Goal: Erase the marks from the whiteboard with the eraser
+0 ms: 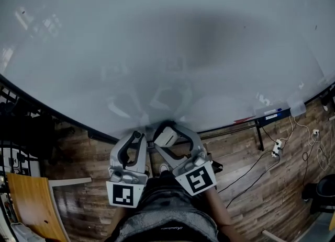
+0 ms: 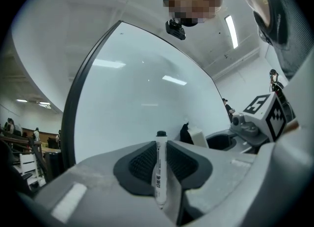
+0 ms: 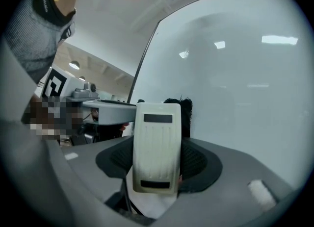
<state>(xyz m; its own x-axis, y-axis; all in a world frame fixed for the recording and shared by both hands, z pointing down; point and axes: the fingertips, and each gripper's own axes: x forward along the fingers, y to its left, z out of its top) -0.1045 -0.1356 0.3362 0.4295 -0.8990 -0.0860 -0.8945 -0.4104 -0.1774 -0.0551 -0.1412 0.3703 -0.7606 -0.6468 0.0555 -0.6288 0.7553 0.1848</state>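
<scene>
The whiteboard point(image 1: 167, 47) fills the upper head view and looks wiped, with no clear marks on it. My right gripper point(image 1: 168, 135) is shut on a cream eraser point(image 3: 156, 147), whose ribbed back faces the right gripper view; it also shows as a pale block, the eraser point(image 1: 166, 137), just below the board's bottom edge. My left gripper point(image 1: 137, 135) is shut on a white marker point(image 2: 160, 172) with a black cap, held upright between the dark pads. Both grippers sit low, close to the person's body, side by side.
The board's tray point(image 1: 272, 114) at the lower right holds markers. A power strip point(image 1: 276, 147) and cables lie on the wooden floor point(image 1: 251, 183). A wooden chair point(image 1: 29, 199) stands at the left. People stand far off in the room point(image 2: 19, 128).
</scene>
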